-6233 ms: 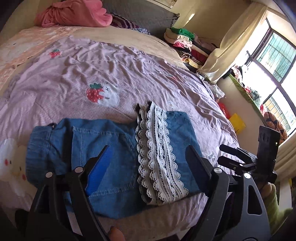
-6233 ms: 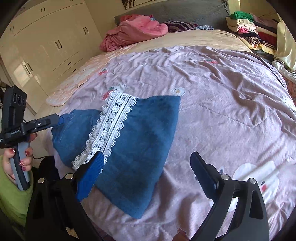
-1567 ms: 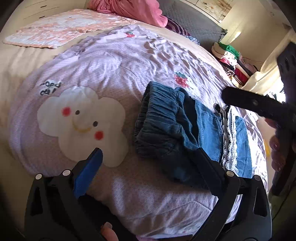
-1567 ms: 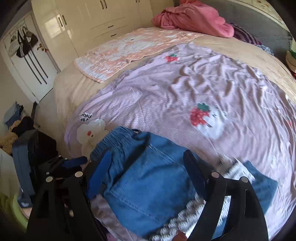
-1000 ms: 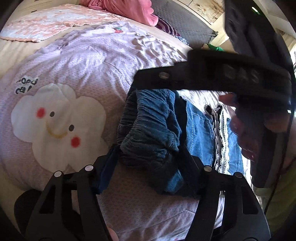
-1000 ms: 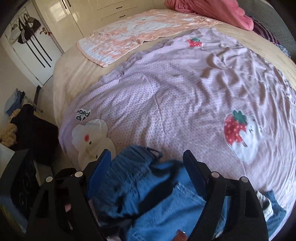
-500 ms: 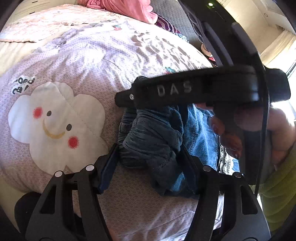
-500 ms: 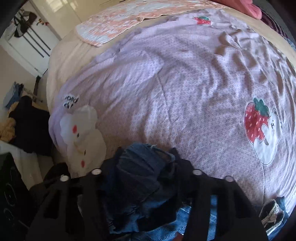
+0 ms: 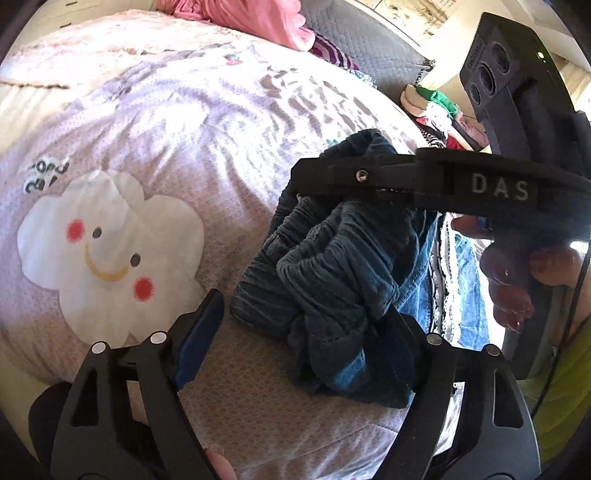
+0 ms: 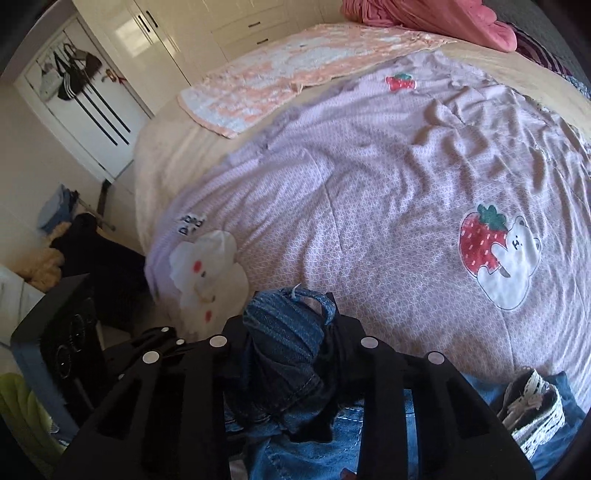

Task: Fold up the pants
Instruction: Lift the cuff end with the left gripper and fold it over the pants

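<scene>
The blue denim pants (image 9: 332,269) with a white lace hem (image 10: 535,413) lie on the pink quilt (image 9: 147,129), their elastic waistband bunched up. My left gripper (image 9: 295,332) has its jaws around the lower part of the waistband, its left pad (image 9: 195,339) apart from the cloth. My right gripper (image 10: 291,343) is shut on the upper part of the waistband (image 10: 284,332); it shows in the left wrist view (image 9: 424,177) as a black bar across the pants.
The quilt (image 10: 369,184) has a cloud patch (image 9: 107,243) and a strawberry-bear patch (image 10: 495,251). A pink garment (image 9: 251,18) lies at the headboard. Folded clothes (image 9: 436,110) are stacked at far right. A wardrobe (image 10: 110,74) and the bed's edge are at left.
My right gripper came over the waistband and shut on it, lifting the bunched cloth. My left gripper closed in around the waistband, then widened slightly.
</scene>
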Demonstrator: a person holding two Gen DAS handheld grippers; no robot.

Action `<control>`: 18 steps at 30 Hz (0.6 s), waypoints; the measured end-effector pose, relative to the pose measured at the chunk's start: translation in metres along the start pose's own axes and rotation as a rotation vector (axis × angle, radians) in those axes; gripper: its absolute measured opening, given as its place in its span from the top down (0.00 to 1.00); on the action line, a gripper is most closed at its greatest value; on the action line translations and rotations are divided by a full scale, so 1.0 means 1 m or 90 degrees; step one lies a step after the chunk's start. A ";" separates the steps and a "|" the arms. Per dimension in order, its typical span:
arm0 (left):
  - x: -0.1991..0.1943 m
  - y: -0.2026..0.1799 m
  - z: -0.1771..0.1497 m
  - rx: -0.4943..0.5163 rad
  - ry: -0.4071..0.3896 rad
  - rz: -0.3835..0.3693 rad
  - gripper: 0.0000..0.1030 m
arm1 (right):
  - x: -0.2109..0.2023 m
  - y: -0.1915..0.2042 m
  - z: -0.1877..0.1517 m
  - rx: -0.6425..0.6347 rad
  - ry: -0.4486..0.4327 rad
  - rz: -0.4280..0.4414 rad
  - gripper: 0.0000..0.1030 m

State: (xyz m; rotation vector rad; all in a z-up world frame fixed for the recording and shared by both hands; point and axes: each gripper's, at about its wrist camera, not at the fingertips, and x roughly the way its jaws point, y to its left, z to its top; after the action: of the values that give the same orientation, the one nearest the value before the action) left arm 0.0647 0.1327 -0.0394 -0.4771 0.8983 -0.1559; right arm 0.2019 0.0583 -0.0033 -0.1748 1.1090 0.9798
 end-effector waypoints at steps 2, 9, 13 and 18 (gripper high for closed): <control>0.000 -0.003 0.003 0.004 -0.002 -0.001 0.29 | -0.007 0.001 -0.002 0.004 -0.007 0.006 0.71; 0.001 -0.015 0.009 0.038 -0.010 0.009 0.43 | -0.027 0.004 -0.007 -0.002 -0.033 0.016 0.71; -0.005 -0.028 0.009 0.058 -0.017 0.015 0.47 | -0.044 0.003 -0.012 -0.006 -0.053 0.023 0.71; -0.010 -0.053 0.013 0.094 -0.023 0.012 0.47 | -0.073 -0.007 -0.024 -0.016 -0.088 0.038 0.71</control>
State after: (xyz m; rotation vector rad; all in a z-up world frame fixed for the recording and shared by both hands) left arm 0.0723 0.0931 -0.0013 -0.3334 0.8491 -0.1952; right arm 0.1843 -0.0014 0.0426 -0.0937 0.9801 1.0436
